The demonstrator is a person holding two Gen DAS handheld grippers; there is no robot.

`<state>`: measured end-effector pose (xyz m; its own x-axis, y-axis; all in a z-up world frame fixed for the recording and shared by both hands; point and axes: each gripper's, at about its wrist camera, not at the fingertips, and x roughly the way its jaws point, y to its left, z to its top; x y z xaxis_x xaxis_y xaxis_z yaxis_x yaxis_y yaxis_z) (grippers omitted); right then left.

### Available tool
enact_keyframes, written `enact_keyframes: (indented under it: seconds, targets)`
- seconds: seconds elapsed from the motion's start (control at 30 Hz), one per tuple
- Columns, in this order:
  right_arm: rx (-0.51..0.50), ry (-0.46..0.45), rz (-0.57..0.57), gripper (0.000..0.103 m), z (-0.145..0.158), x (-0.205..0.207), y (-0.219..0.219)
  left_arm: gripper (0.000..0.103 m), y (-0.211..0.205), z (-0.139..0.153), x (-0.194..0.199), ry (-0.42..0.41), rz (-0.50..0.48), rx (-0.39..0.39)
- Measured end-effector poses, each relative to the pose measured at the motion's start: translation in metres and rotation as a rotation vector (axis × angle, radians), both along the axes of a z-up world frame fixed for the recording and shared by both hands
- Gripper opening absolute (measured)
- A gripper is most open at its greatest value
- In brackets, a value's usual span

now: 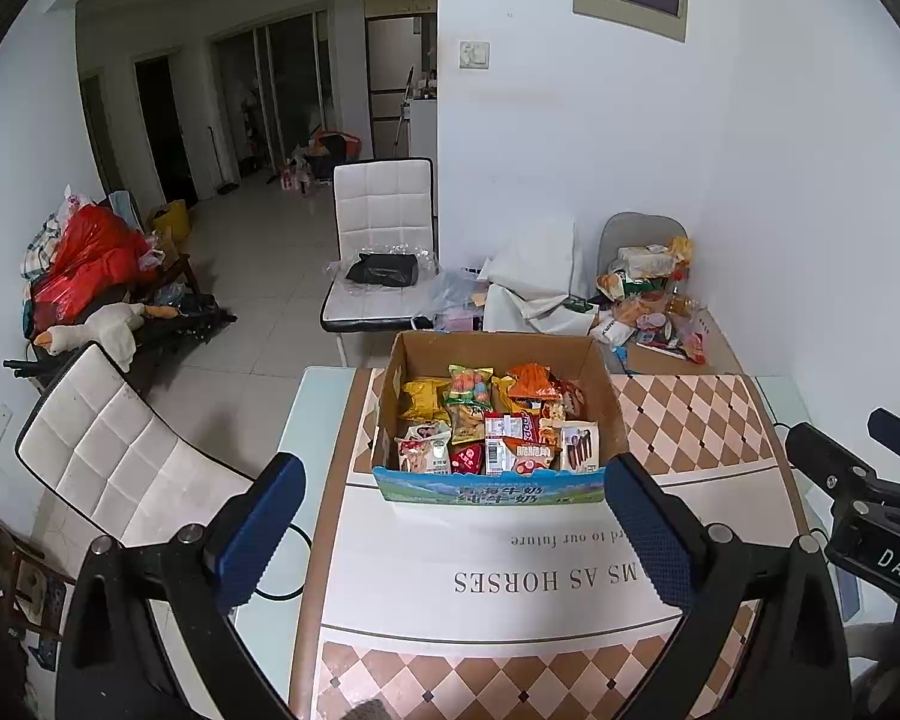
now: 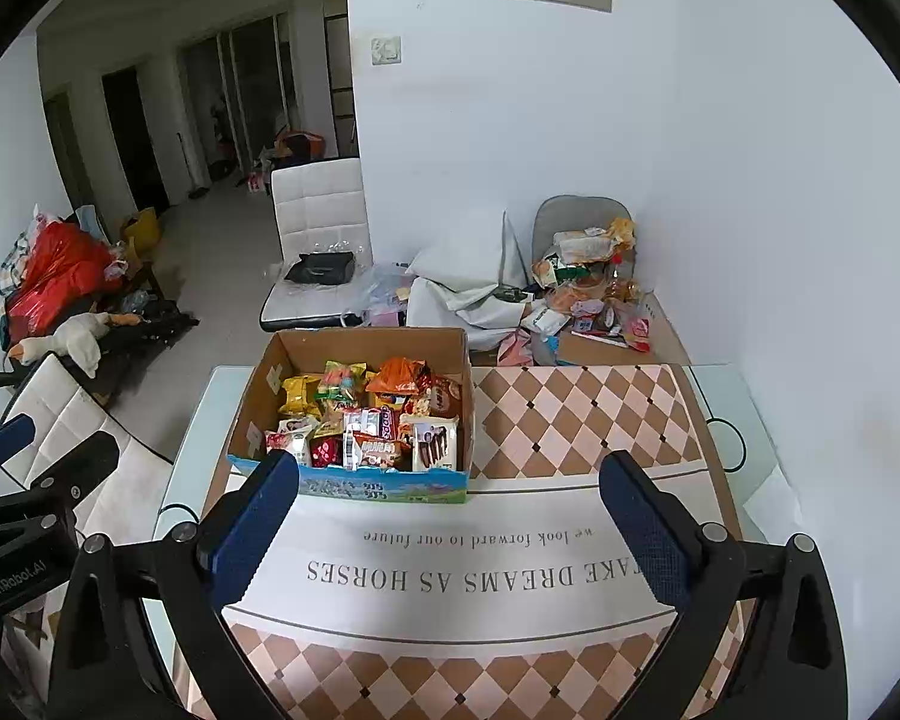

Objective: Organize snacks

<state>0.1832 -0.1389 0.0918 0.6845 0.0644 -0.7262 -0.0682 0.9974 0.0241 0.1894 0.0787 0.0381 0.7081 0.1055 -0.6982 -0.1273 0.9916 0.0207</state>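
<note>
An open cardboard box (image 1: 489, 489) (image 2: 354, 487) with a blue printed front stands on the table, filled with several snack packets (image 1: 498, 420) (image 2: 369, 414) in yellow, orange, red and white wrappers. My left gripper (image 1: 453, 483) hovers just in front of the box, jaws wide open, nothing between its blue pads. My right gripper (image 2: 450, 480) is also wide open and empty, over the tablecloth to the right of the box front. The right gripper shows at the left wrist view's right edge, the left gripper at the right wrist view's left edge.
The table (image 1: 690, 420) (image 2: 576, 420) wears a checkered cloth with printed lettering. A second pile of snacks (image 1: 654, 300) (image 2: 594, 288) lies on a brown surface in the far corner by the wall. White chairs (image 1: 384, 222) (image 1: 120, 456) stand behind and to the left.
</note>
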Motion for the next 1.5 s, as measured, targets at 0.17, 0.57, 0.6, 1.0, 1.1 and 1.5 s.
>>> enact_keyframes:
  seconds: [0.17, 0.57, 0.6, 1.0, 1.1, 1.5]
  targets:
    - [0.001, -0.002, 0.000, 0.102, 0.002, -0.001, -0.001, 0.102, -0.001, 0.002, 0.000, -0.008, 0.000, 0.000]
    - [0.005, -0.011, -0.001, 0.102, 0.008, -0.008, -0.003, 0.102, -0.002, 0.004, 0.000, -0.004, -0.001, -0.013]
    - [0.006, -0.009, 0.001, 0.102, 0.008, -0.008, -0.002, 0.102, -0.002, 0.005, 0.000, -0.003, -0.001, -0.006]
    - [0.024, 0.002, 0.010, 0.102, 0.009, -0.013, -0.006, 0.102, -0.001, 0.007, -0.004, -0.006, 0.006, 0.001]
    - [0.021, -0.004, 0.011, 0.102, 0.010, -0.014, -0.007, 0.102, 0.001, 0.008, -0.006, -0.012, 0.003, 0.001]
    - [0.020, -0.015, 0.012, 0.102, 0.013, -0.017, -0.012, 0.102, 0.001, 0.011, -0.009, -0.018, -0.008, 0.001]
